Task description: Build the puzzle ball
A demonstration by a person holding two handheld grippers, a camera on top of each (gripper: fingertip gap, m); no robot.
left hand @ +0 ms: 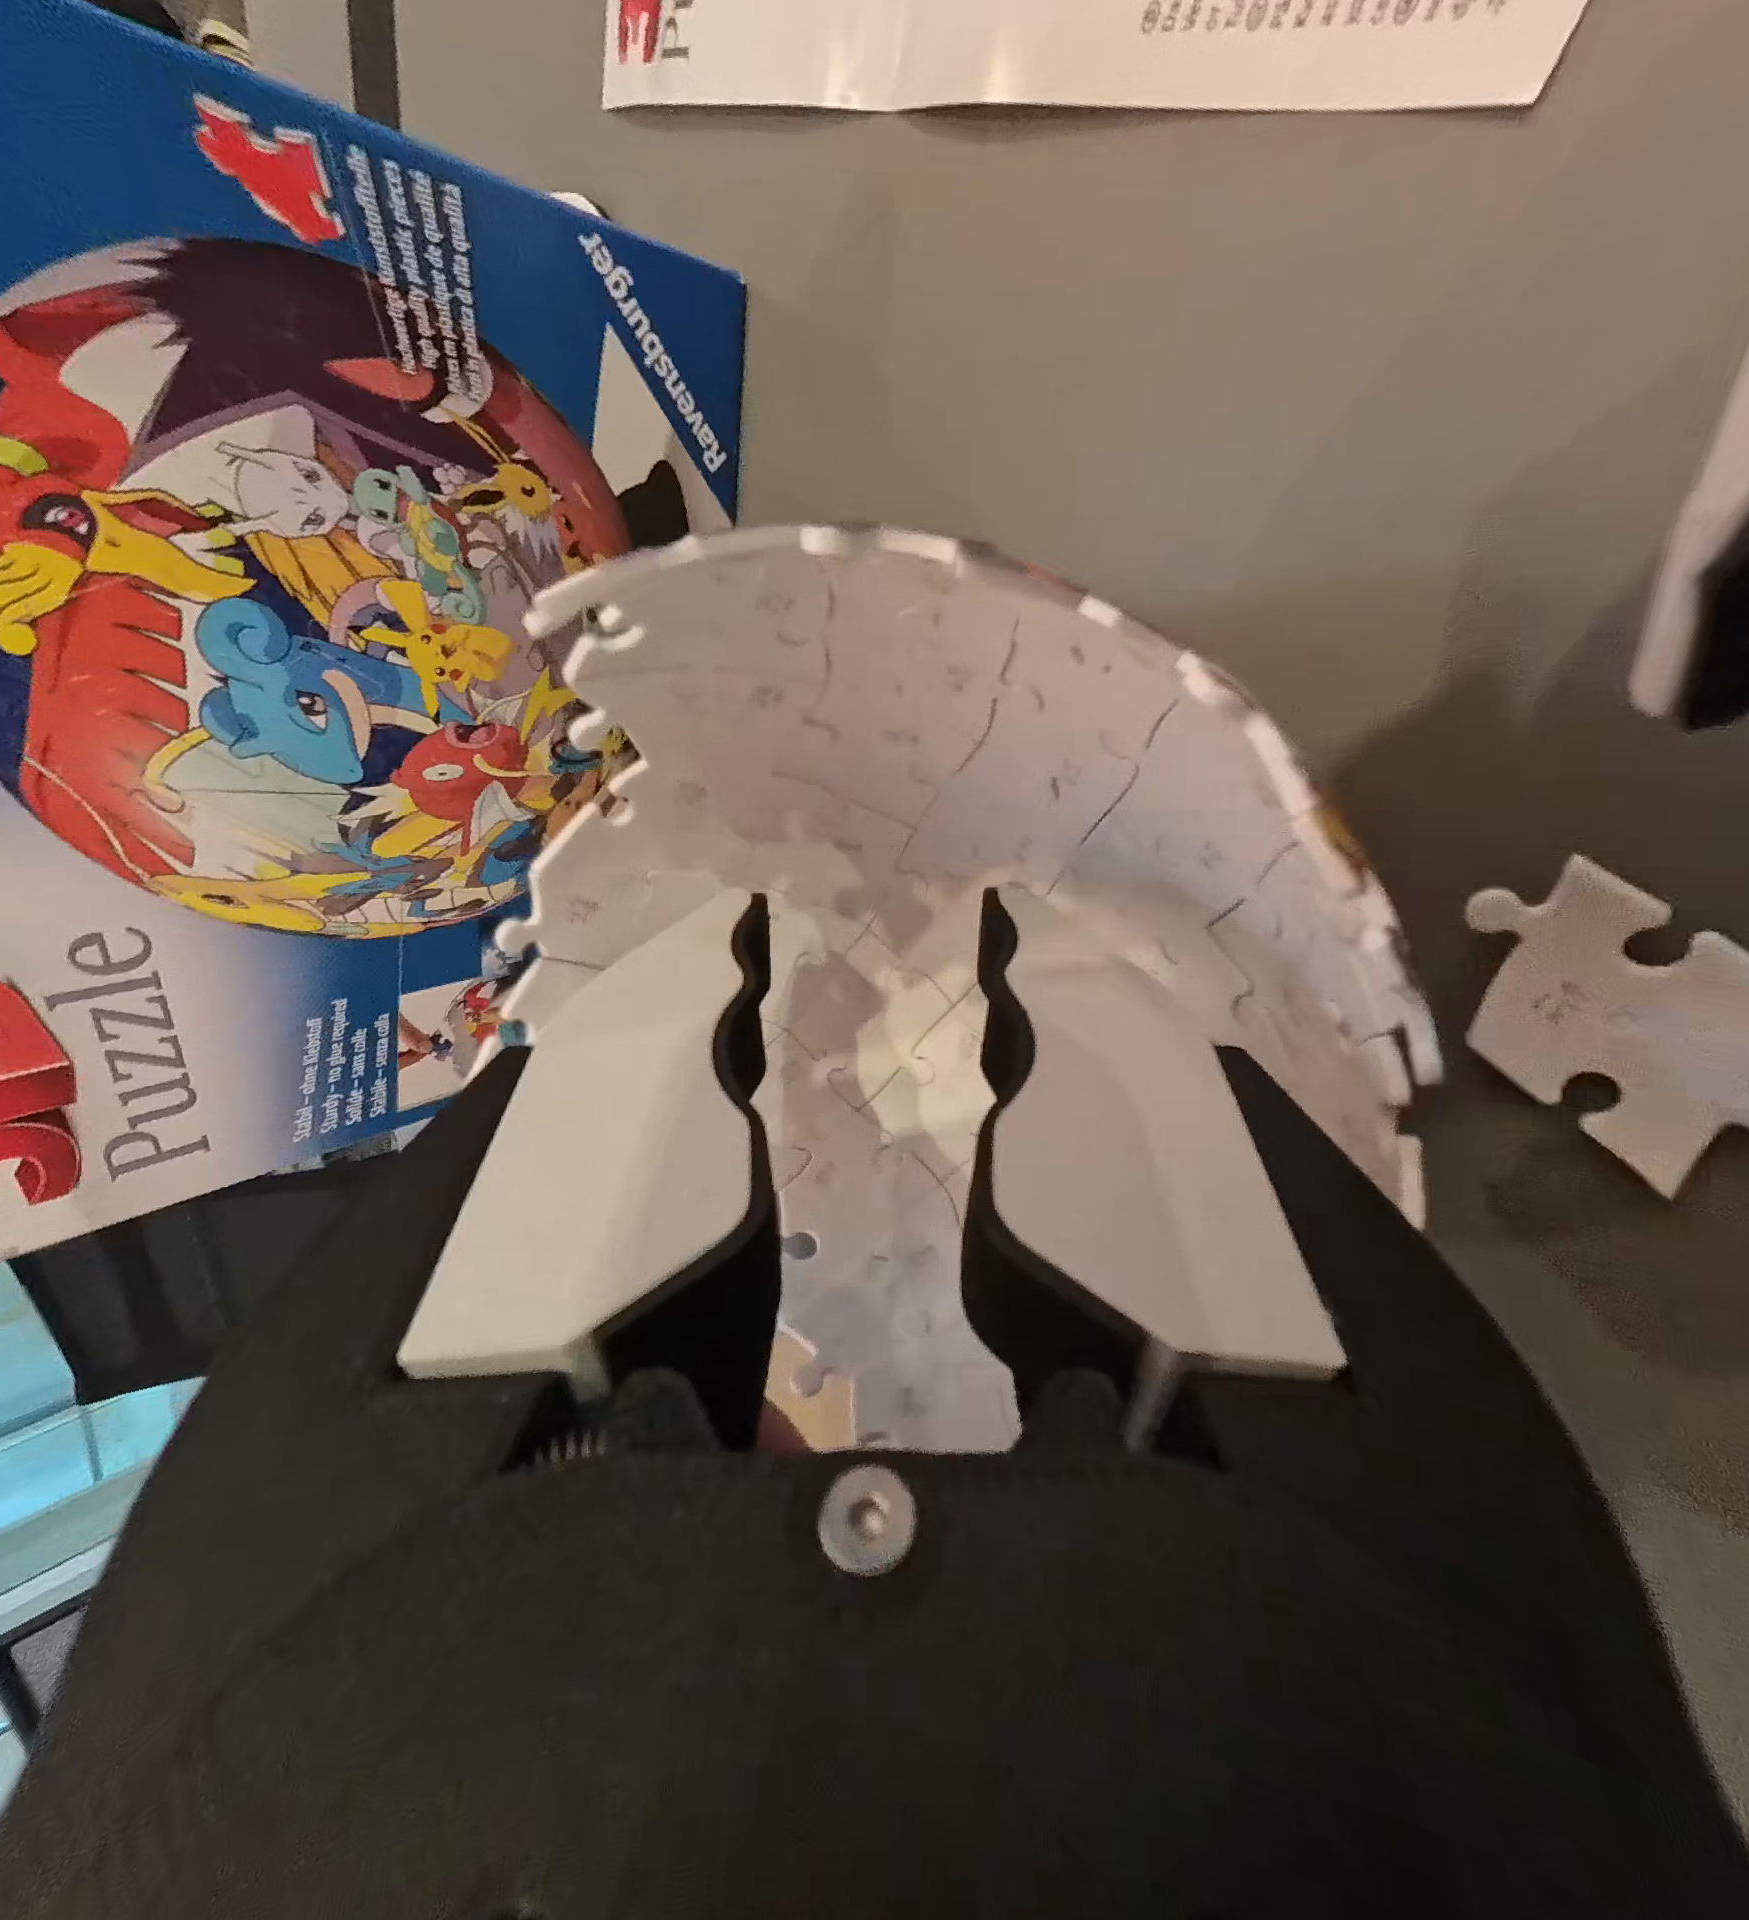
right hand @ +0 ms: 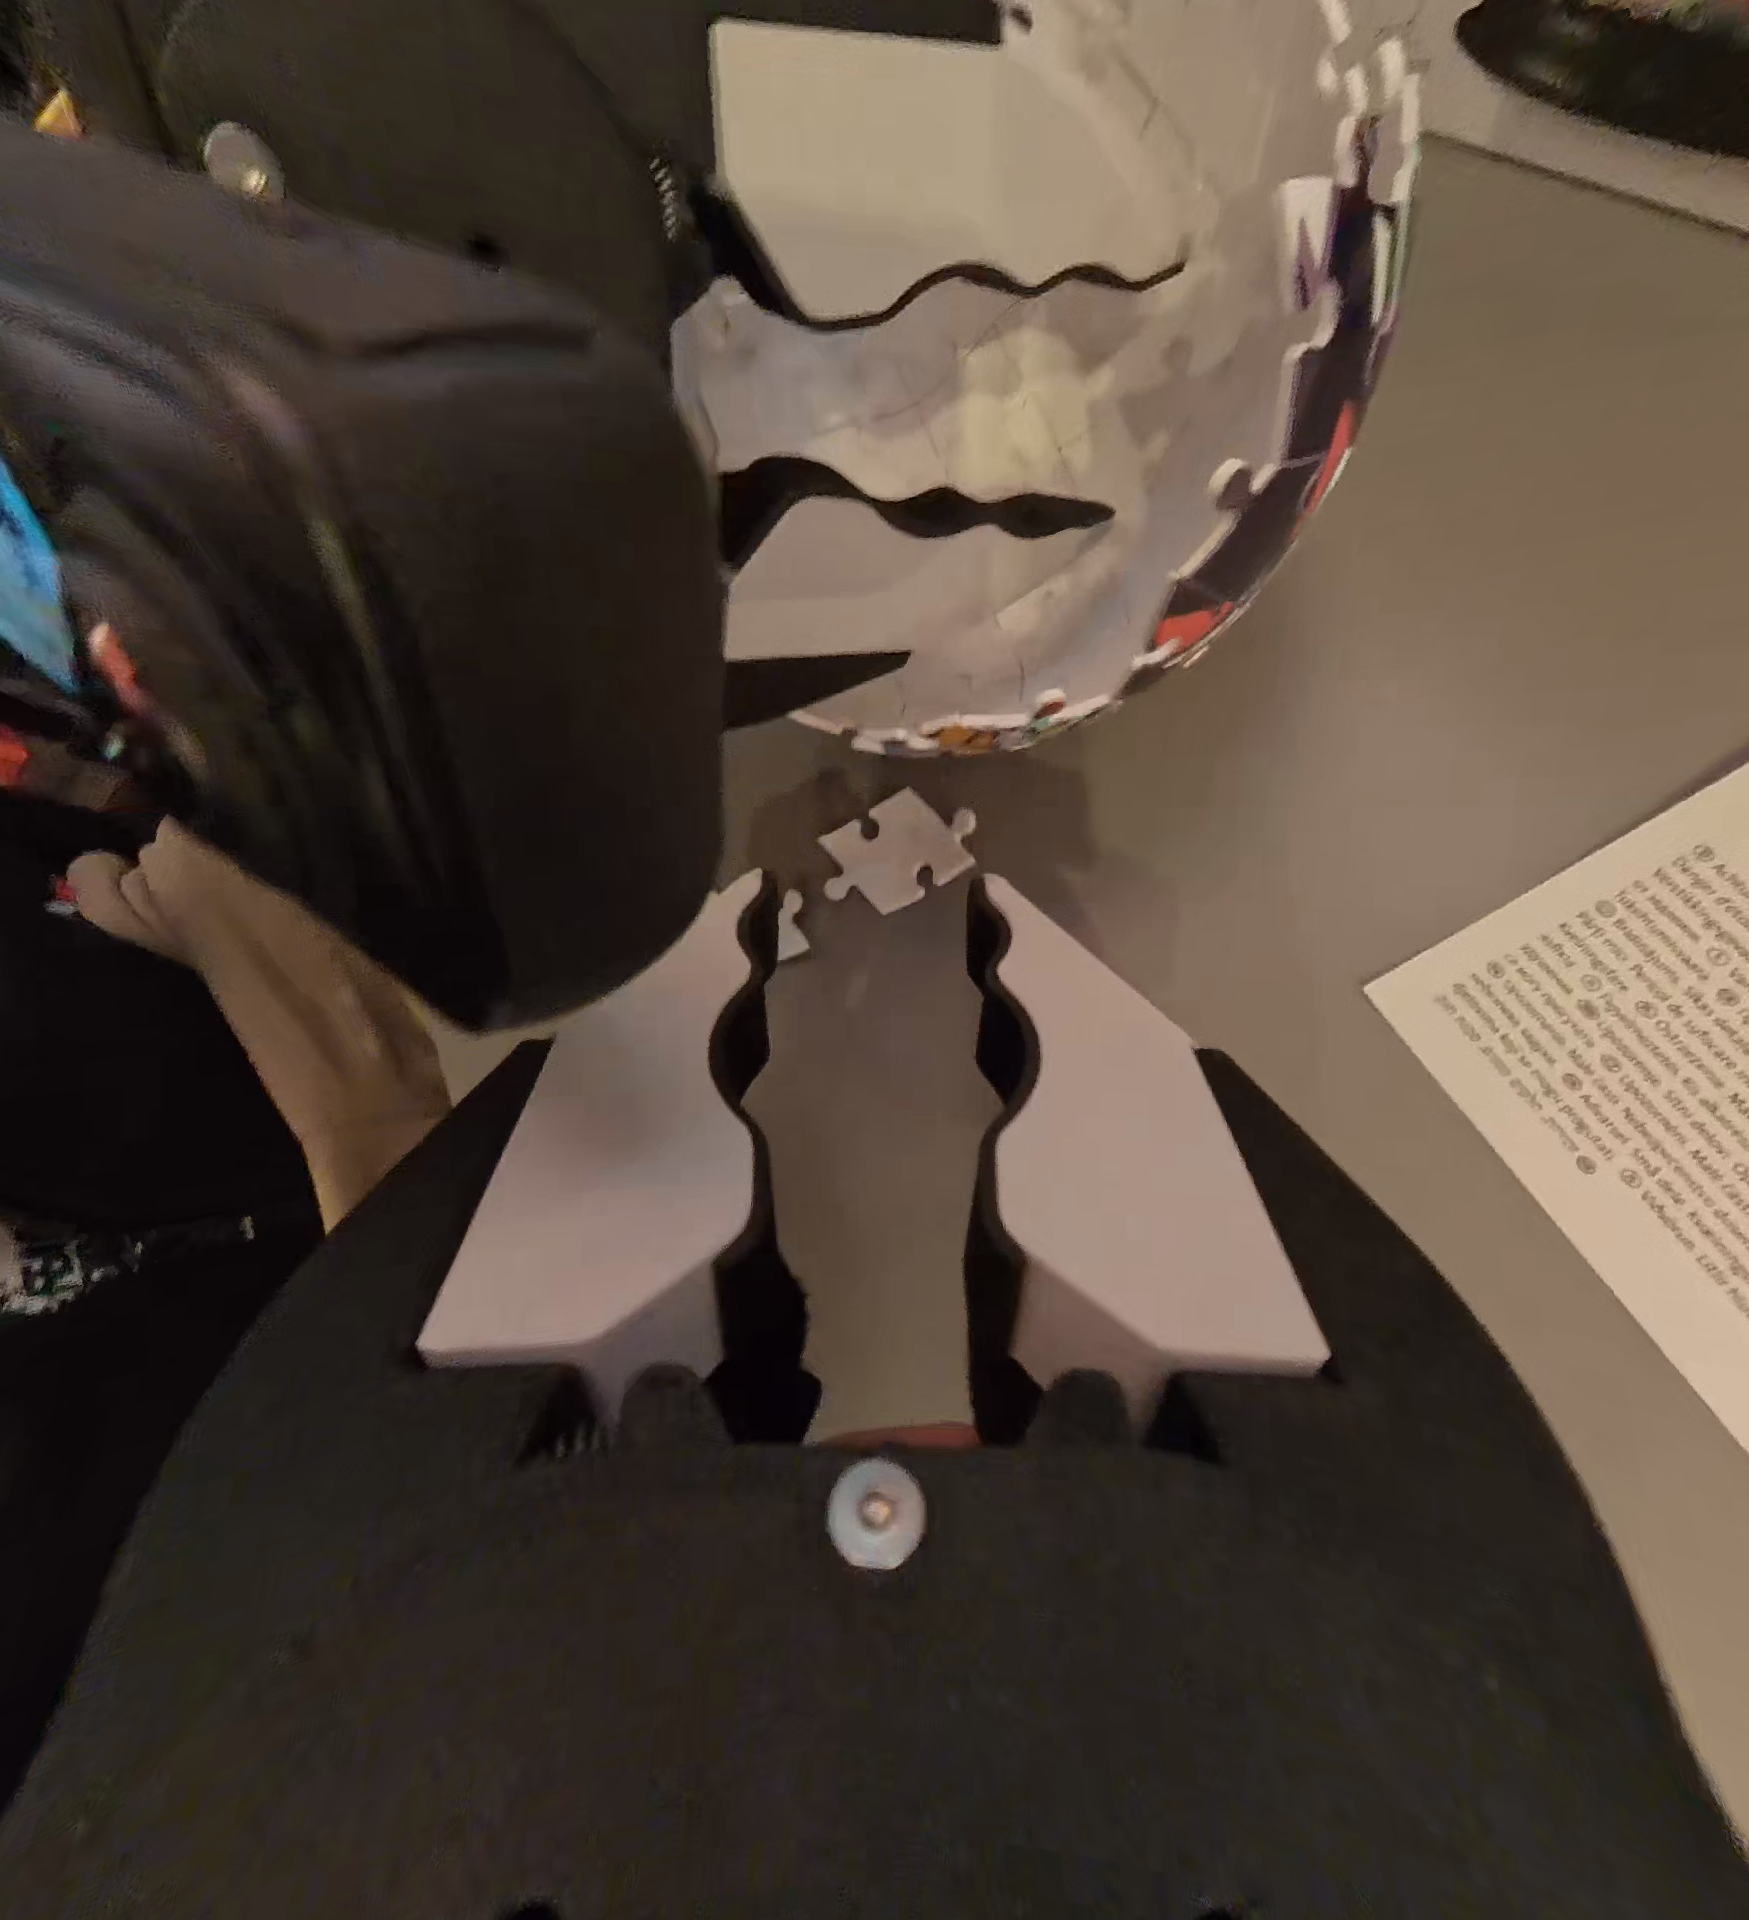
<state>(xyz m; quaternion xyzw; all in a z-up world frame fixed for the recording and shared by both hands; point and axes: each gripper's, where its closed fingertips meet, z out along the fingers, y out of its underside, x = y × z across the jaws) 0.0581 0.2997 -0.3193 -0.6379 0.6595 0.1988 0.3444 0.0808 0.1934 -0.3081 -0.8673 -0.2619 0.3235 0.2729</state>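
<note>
Above the grey tabletop (right hand: 1472, 520), the left gripper (left hand: 870, 914) clenches the half-built puzzle ball (left hand: 953, 727). Right gripper (right hand: 870, 904), fingers spread and empty, should straddle the loose piece (right hand: 901, 847), pinching its edges gently.

Both views are taken close along gripper fingers, angled down at the worktop (right hand: 1472, 499); the half-built puzzle ball (left hand: 953, 727) (right hand: 1057, 416) is shared.

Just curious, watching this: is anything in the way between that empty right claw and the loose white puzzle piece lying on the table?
Nothing visible. The right gripper is open, and the loose puzzle piece lies just past its fingertips on bare grey table. The half-built ball hangs farther back.
</note>
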